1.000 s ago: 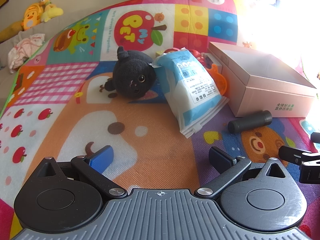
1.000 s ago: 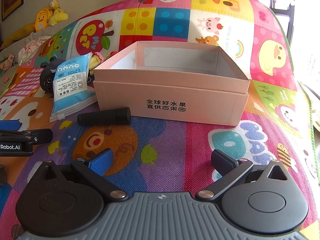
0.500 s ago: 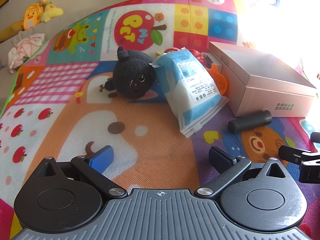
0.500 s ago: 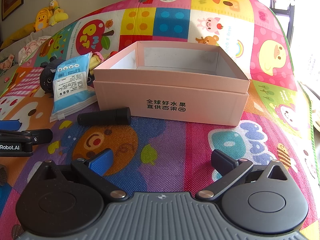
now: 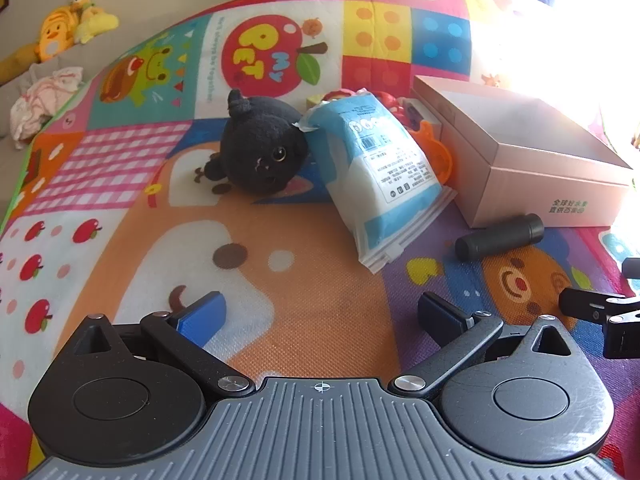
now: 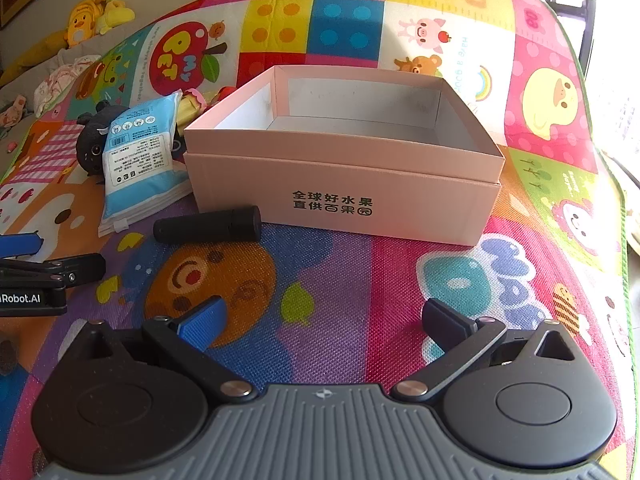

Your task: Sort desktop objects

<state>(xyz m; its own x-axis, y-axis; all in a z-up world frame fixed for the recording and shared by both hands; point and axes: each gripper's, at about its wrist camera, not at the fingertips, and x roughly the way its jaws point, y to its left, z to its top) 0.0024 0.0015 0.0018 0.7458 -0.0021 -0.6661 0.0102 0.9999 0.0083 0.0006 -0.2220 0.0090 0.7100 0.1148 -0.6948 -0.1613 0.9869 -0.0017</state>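
An open pink cardboard box [image 6: 344, 184] [image 5: 520, 168] stands on the colourful play mat, and its inside shows nothing. A black cylinder [image 6: 208, 226] [image 5: 500, 237] lies just in front of the box's left corner. Left of the box, a blue-and-white packet [image 5: 376, 176] [image 6: 138, 164] leans against a black plush cat [image 5: 260, 150] [image 6: 94, 140]. Small red and orange toys [image 5: 434, 148] sit half hidden between packet and box. My left gripper [image 5: 320, 316] is open over the mat, short of the packet. My right gripper [image 6: 324, 318] is open, short of the box.
The play mat [image 5: 120, 184] covers the whole work surface. Yellow plush toys [image 5: 68, 28] and a bundle of cloth [image 5: 44, 100] lie on a sofa beyond the mat's far left edge. Bright window light washes out the right side.
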